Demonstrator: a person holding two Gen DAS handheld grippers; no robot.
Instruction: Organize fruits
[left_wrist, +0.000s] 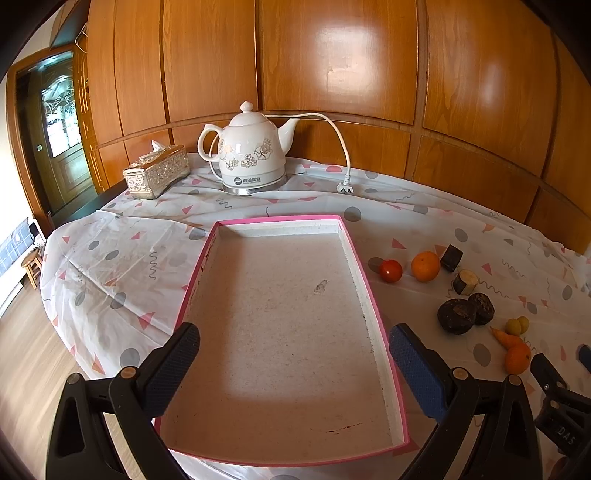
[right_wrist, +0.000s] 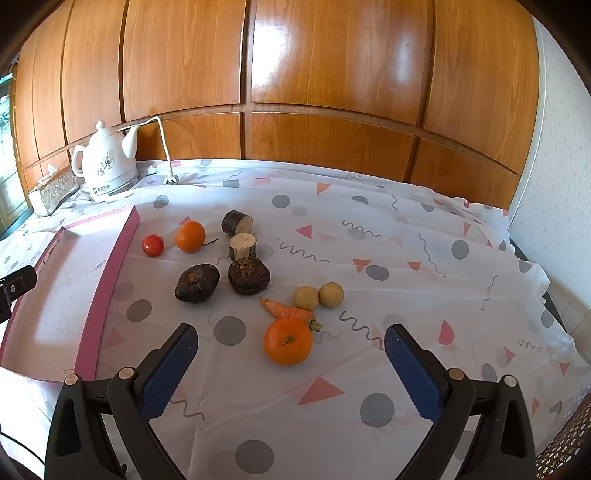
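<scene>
The left gripper (left_wrist: 293, 354) hung released, its two blue-padded fingers spread wide over the near half of a pink-edged tray (left_wrist: 373, 295), which held nothing. Behind the tray, from left to right, a silver tissue box (left_wrist: 157, 173) and a white kettle (left_wrist: 249, 151) stood by the wooden wall, the kettle's plug (left_wrist: 345, 188) lying loose on the patterned tablecloth (left_wrist: 92, 266). All the fruit lay right of the tray, apart from this gripper.

The right gripper (right_wrist: 291, 354) was likewise released, fingers wide, holding nothing. In its view the tray sat at the far left, with the fruit spread on the cloth to its right. Just beside the tray's far corner lay a small tomato (right_wrist: 152, 244), then a far orange (right_wrist: 190, 236). Right of that lay two cut stubs (right_wrist: 242, 245) with dark skin and pale ends. Nearer the gripper sat two dark round lumps (right_wrist: 197, 283), close side by side; I could not tell what fruit they were. Further right, two small yellowish round fruits (right_wrist: 330, 294) touched each other, and a little carrot (right_wrist: 290, 312) lay just in front of them. The near orange (right_wrist: 288, 341) rested right against the carrot's stem end, directly ahead of the right gripper, between the lines of its two open fingers and slightly left of centre, not touched by either.
</scene>
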